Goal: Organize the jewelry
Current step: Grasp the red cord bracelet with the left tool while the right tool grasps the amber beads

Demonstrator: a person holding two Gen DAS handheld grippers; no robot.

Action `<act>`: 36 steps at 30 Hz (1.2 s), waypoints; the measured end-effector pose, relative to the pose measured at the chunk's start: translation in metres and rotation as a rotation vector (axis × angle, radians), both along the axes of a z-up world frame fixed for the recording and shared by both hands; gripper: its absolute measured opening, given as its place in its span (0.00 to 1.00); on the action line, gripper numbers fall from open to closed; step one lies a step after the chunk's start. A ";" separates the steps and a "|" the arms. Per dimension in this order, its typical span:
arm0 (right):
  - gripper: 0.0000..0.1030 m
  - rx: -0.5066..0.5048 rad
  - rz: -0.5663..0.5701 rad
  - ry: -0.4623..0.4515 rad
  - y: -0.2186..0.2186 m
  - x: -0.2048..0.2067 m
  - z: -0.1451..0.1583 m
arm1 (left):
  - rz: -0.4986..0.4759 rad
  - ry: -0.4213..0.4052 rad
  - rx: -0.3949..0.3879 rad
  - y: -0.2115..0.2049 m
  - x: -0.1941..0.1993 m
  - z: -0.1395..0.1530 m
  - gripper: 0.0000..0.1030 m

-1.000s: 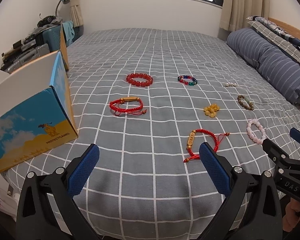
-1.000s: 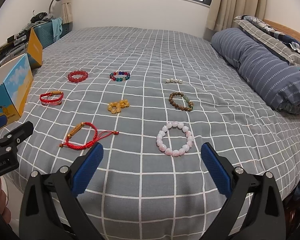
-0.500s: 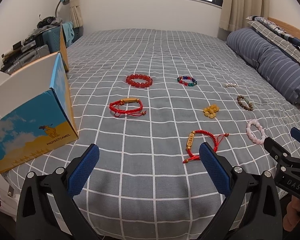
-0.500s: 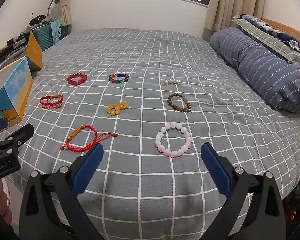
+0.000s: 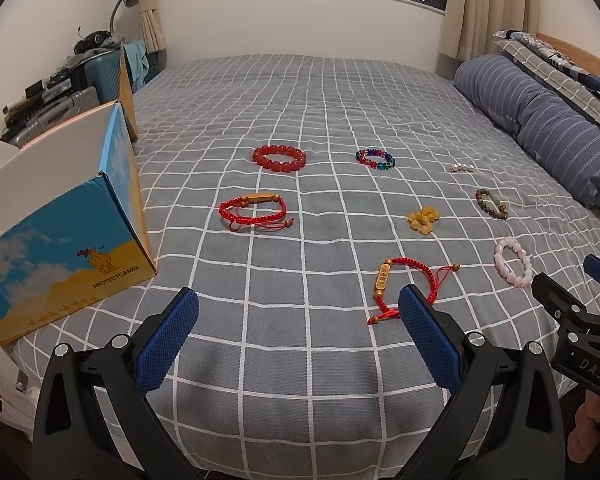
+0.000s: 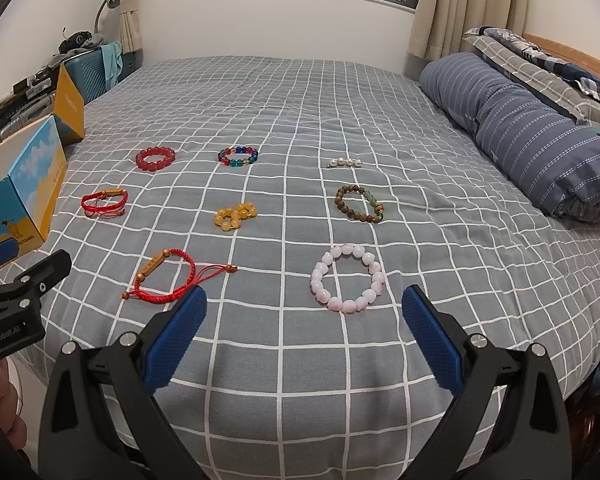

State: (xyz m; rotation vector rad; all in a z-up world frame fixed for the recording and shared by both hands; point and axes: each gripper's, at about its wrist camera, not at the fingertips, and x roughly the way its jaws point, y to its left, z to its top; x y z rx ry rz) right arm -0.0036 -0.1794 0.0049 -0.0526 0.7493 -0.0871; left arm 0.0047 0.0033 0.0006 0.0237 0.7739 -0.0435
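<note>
Pink bead bracelet [image 6: 347,278] flat on bedspread [image 6: 300,120] at 12 o'clock of spread-wide, empty right gripper [image 6: 304,320], left gripper [image 5: 296,322] likewise agape by red cord bracelet [image 5: 410,286]; risk judged: pads snagging cloth, beads rolling free.

Your wrist cameras sit side by side at the bed's [image 5: 300,112] near edge, facing across it; both see the same bracelets [image 6: 347,278].
</note>
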 end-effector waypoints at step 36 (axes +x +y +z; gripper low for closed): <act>0.80 0.105 0.157 0.230 0.043 0.172 -0.068 | 0.041 0.173 -0.020 0.034 0.170 -0.069 0.94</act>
